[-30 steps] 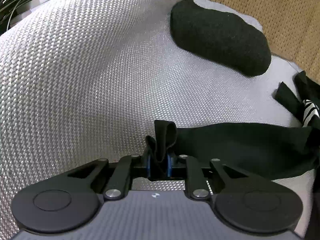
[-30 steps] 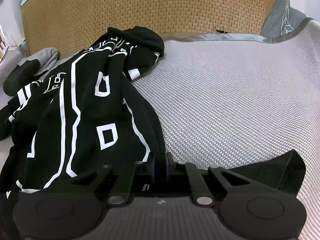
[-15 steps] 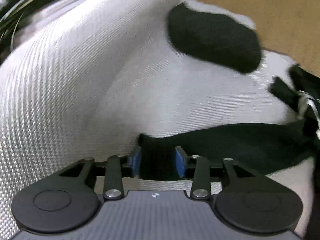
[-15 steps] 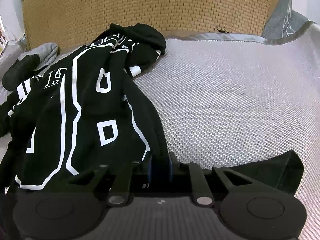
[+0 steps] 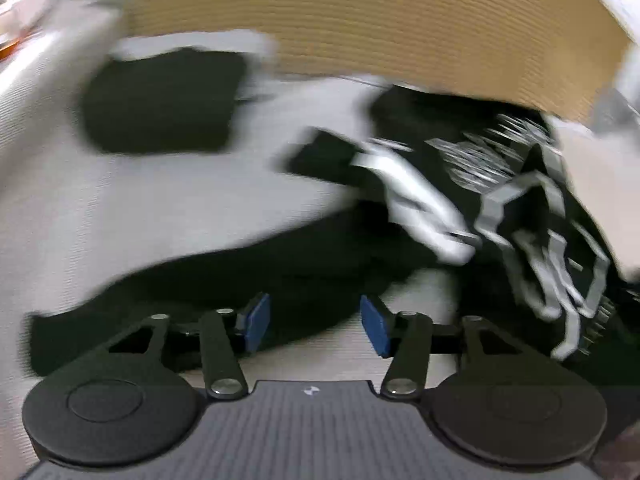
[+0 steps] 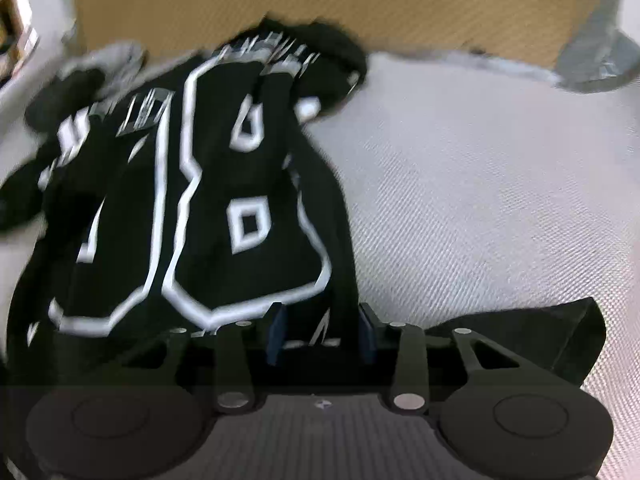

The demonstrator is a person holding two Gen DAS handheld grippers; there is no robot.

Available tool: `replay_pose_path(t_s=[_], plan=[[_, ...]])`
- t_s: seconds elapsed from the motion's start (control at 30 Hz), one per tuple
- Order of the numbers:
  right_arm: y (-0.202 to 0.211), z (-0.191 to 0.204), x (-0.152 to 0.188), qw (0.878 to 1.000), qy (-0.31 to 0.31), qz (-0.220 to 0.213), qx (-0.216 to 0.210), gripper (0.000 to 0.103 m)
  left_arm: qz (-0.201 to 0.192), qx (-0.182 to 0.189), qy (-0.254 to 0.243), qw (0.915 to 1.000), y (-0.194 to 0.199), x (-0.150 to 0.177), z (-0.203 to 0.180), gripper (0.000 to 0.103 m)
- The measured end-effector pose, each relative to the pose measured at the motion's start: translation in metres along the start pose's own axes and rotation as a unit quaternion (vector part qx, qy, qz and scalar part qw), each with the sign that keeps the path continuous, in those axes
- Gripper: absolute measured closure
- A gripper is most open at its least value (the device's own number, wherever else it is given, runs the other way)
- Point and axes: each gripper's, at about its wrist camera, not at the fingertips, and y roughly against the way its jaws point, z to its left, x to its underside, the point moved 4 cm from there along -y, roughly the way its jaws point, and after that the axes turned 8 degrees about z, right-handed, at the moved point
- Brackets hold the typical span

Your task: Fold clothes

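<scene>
The left tongs (image 5: pixel 312 326), clamped on a sleeve end a second ago, now stand wide over the black sleeve (image 5: pixel 200 280). The right tongs (image 6: pixel 320 334) have parted too, above the crumpled black jersey (image 6: pixel 224 200) on the grey woven bed cover (image 6: pixel 480 200). Both grips released: likely regrasping.

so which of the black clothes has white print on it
The jersey lying between the tongs' views, with bold white outlines. The folded black piece by the headboard is plain.

Left gripper (image 5: pixel 314 322) and right gripper (image 6: pixel 322 330), both jaws spread apart.
</scene>
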Motion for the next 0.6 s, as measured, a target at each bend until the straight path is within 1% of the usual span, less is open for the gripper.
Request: replay_pose_path(t_s=[0.07,0.17,0.27,0.3,0.33,0.43,0.47,0.5,0.57,0.6], plan=[[0.005,0.003,0.005,1.0,0.006,0.013,-0.001,0.061,0.007,0.019,-0.03,0.9993,-0.013,-0.004,-0.033,0.045],[0.008,0.012,0.016,0.999,0.011,0.043,-0.021,0.059,0.027,0.037,-0.084,0.9954,-0.035,0.009,-0.084,0.045],[0.011,0.027,0.025,0.998,0.01,0.062,-0.032,0.058,0.043,0.06,-0.111,0.9911,-0.052,0.018,-0.115,0.043],[0.013,0.037,0.028,0.997,0.013,0.067,-0.043,0.057,0.047,0.061,-0.116,0.9902,-0.055,0.019,-0.121,0.043],[0.015,0.046,0.031,0.996,0.016,0.072,-0.054,0.053,0.052,0.057,-0.122,0.9895,-0.06,0.021,-0.126,0.043],[0.016,0.083,0.04,0.99,0.045,0.078,-0.111,0.053,0.055,0.033,-0.14,0.9881,-0.072,0.024,-0.129,0.042],[0.014,0.09,0.041,0.99,0.051,0.074,-0.106,0.053,0.054,0.023,-0.148,0.9873,-0.076,0.024,-0.129,0.04],[0.012,0.098,0.042,0.991,0.056,0.069,-0.101,0.053,0.051,0.021,-0.153,0.9868,-0.077,0.024,-0.129,0.039],[0.009,0.102,0.04,0.992,0.06,0.071,-0.086,0.053,0.044,0.015,-0.162,0.9857,-0.077,0.022,-0.128,0.038],[0.011,0.101,0.039,0.992,0.064,0.071,-0.088,0.053,0.041,0.008,-0.168,0.985,-0.077,0.021,-0.127,0.038]])
